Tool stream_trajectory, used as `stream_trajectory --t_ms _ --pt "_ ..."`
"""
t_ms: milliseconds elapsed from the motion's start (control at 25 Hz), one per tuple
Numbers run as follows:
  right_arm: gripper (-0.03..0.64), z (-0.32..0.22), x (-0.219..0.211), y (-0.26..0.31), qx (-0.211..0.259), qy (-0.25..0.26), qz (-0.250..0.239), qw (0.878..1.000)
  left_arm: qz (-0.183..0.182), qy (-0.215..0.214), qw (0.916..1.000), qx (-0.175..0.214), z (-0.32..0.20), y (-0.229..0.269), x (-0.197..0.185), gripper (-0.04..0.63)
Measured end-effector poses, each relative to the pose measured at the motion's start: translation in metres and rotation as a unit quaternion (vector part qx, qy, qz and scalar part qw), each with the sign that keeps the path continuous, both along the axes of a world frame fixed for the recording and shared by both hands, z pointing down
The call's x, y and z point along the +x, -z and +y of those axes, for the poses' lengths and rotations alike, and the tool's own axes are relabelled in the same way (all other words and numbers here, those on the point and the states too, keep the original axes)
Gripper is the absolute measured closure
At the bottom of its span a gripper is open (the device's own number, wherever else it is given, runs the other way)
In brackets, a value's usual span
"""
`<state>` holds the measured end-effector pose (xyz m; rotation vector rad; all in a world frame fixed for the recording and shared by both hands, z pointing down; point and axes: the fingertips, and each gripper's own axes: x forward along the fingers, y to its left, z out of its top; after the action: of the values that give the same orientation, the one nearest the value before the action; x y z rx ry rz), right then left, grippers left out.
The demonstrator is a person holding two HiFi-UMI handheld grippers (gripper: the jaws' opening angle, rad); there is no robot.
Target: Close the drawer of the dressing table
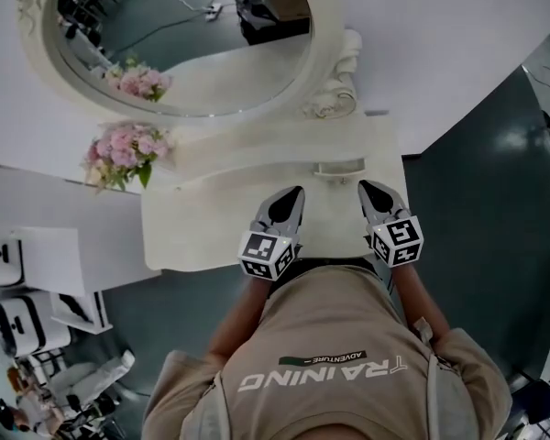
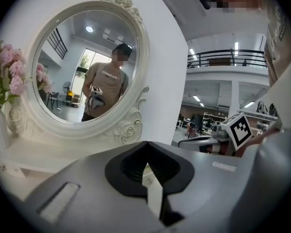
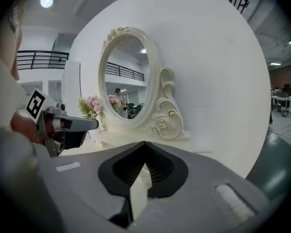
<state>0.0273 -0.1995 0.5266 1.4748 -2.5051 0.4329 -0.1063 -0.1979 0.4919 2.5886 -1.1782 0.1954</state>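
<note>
Cream tabletop (image 1: 197,223) lies below the left tongs (image 1: 293,193) and right tongs (image 1: 368,189), both clenched on nothing; its drawer is hard to make out.

I see the dressing table (image 1: 197,223) lying across the middle of the head view: cream-white, with a flat top and a carved oval mirror (image 1: 179,44) rising at its 12 o'clock edge. The drawer (image 1: 339,168), a small front with a curved pale handle, sits toward 1 o'clock under the mirror's scrolled foot. It looks pushed in, though I can't be certain from this angle.
</note>
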Motion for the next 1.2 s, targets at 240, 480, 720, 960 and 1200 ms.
stream_trajectory --t_ms 240,480,720,960,1200 --pt "0.615 0.000 0.016 -0.028 -0.030 -0.029 0.020 0.999 0.000 -0.025 0.9995 -0.017 0.001 -0.016 0.007 0.580" --pt "0.615 0.001 0.014 -0.052 -0.055 -0.009 0.031 0.998 -0.005 -0.016 0.9993 -0.033 -0.004 -0.036 0.009 0.580" --pt "0.615 0.000 0.004 -0.079 -0.091 0.015 0.028 0.995 -0.009 0.003 0.9987 -0.050 0.000 -0.046 0.008 0.580" --pt "0.615 -0.011 -0.001 -0.109 -0.124 0.020 0.021 0.992 -0.017 0.018 0.9981 -0.057 0.002 -0.050 0.002 0.580" --pt "0.615 -0.018 -0.009 -0.142 -0.165 0.035 0.033 0.985 -0.015 0.035 0.9972 -0.064 -0.002 -0.056 -0.004 0.580"
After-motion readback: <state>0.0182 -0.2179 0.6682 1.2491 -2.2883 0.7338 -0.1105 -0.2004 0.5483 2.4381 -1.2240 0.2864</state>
